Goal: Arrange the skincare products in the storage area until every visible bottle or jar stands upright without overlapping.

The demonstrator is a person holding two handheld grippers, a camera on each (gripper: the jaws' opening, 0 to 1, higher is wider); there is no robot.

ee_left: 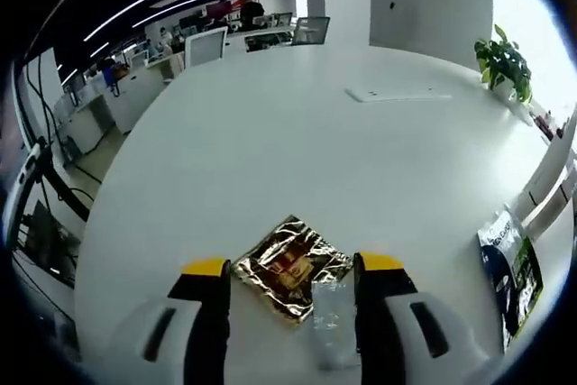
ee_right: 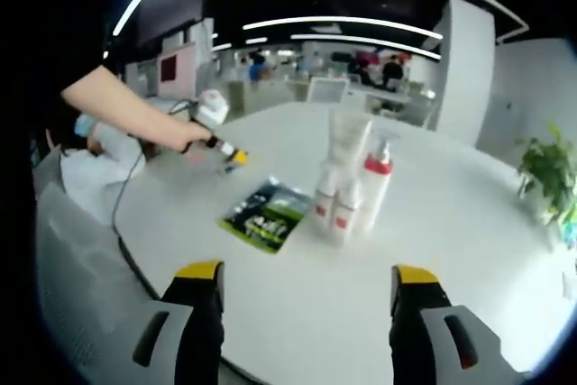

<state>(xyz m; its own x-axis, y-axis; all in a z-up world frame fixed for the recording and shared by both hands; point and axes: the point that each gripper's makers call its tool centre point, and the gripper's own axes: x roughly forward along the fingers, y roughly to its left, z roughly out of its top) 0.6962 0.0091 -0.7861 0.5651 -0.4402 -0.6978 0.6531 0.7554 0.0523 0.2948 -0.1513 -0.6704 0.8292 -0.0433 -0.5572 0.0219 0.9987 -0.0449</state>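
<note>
Nearest in the left gripper view, our left tool (ee_left: 292,270) stands spread and released, its yellow-tipped jaws either side of a crinkled gold foil sachet (ee_left: 290,268) lying flat on the white bench (ee_left: 270,142); a clear packet (ee_left: 330,322) lies just beside the sachet at about 5 o'clock. A dark green-edged packet (ee_left: 510,270) lies flat at 4 o'clock, close to the bench edge. Beyond the sachet we see bare white surface running to the far rim, with a potted plant (ee_left: 503,65) at 2 o'clock.

In the right gripper view, our right tool (ee_right: 307,277) is likewise spread and grasps nothing, with open bench ahead of it. Further on, a dark and green packet (ee_right: 265,215) lies flat at 11 o'clock, and the skincare products (ee_right: 350,188) stand upright and bunched together: small white bottles with red labels, a red-capped pump bottle (ee_right: 375,185), a pale tube (ee_right: 347,137) behind. At 10 o'clock we see the other tool near the bench's curved edge.
</note>
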